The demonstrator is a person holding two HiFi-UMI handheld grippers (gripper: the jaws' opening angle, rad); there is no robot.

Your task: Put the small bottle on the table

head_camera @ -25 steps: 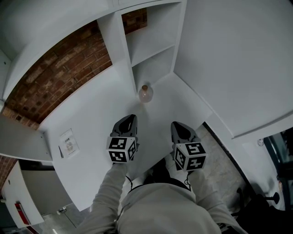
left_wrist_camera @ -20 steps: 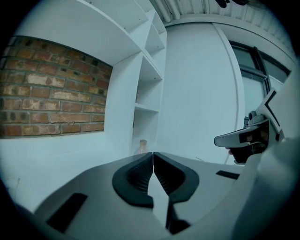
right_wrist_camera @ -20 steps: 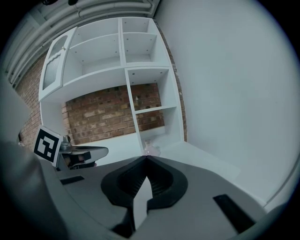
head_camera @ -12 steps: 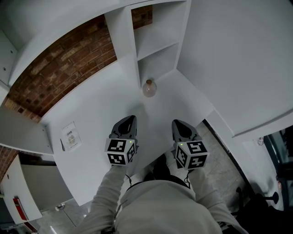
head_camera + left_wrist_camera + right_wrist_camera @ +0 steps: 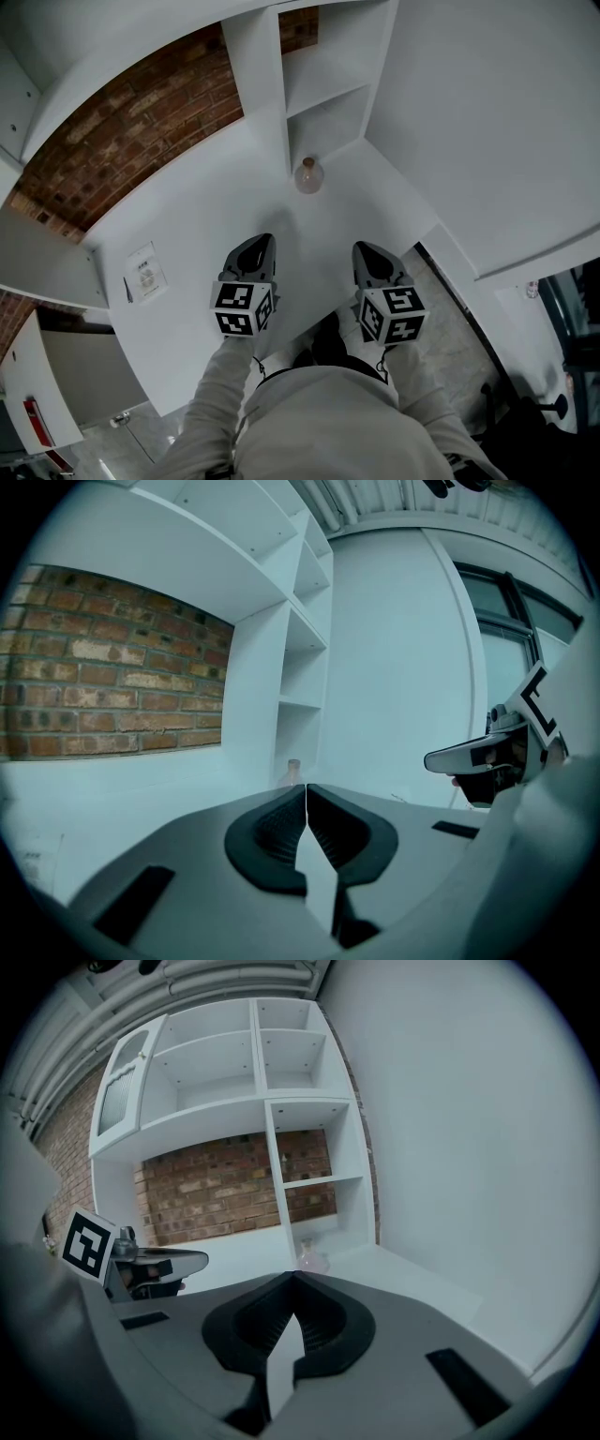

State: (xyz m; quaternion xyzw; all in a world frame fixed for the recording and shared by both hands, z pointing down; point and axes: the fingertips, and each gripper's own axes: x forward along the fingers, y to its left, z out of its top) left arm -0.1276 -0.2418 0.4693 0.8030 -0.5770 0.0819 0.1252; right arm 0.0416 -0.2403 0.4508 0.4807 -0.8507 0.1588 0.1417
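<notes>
The only print on the table [image 5: 187, 234] is a small card [image 5: 143, 277] near its left edge, and its writing is too small to read. The cubes on your grippers carry only black and white square markers, no words.

The small bottle [image 5: 308, 175] stands upright, its long axis vertical and its narrow neck pointing up. It has a round belly of clear, slightly pink glass and a brownish top; no label can be made out on it. It is on the table at the foot of the white shelf unit [image 5: 333, 89], by the upright divider, well ahead of both grippers.

Your left gripper [image 5: 265, 241] has its jaws fully together and holds nothing. Your right gripper [image 5: 361, 248] also has its jaws together and holds nothing.
</notes>
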